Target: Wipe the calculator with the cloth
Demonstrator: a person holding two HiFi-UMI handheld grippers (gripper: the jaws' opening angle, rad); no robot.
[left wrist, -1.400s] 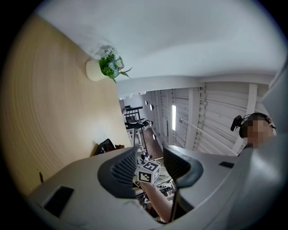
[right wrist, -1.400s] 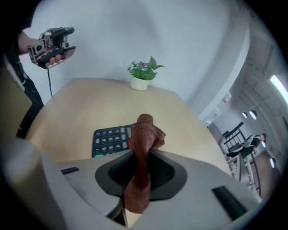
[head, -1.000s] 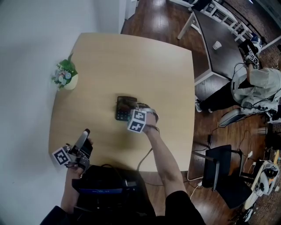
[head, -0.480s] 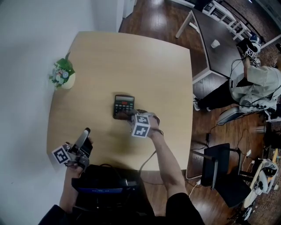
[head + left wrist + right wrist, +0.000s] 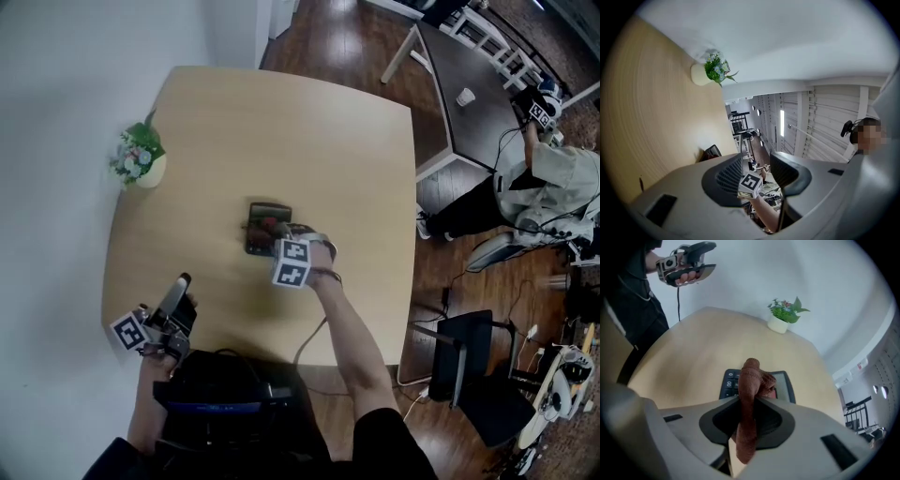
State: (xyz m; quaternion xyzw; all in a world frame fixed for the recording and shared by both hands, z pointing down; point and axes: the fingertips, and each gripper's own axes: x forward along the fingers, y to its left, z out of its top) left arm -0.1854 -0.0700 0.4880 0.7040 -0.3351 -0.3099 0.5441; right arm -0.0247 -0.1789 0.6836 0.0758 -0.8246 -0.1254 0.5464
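Observation:
A black calculator lies flat in the middle of the round wooden table. My right gripper points steeply down over its near half and is shut on a brown cloth. The cloth's bunched end rests on the calculator, covering part of the keys. My left gripper hangs level over the table's near left edge, far from the calculator. Its jaws stand open with nothing between them.
A small potted plant stands at the table's left edge by the white wall. A dark desk, a seated person and a black chair are to the right, off the table.
The right gripper slid the cloth back off the calculator toward the near edge, then pushed it forward over the keys again. The left gripper stayed put.

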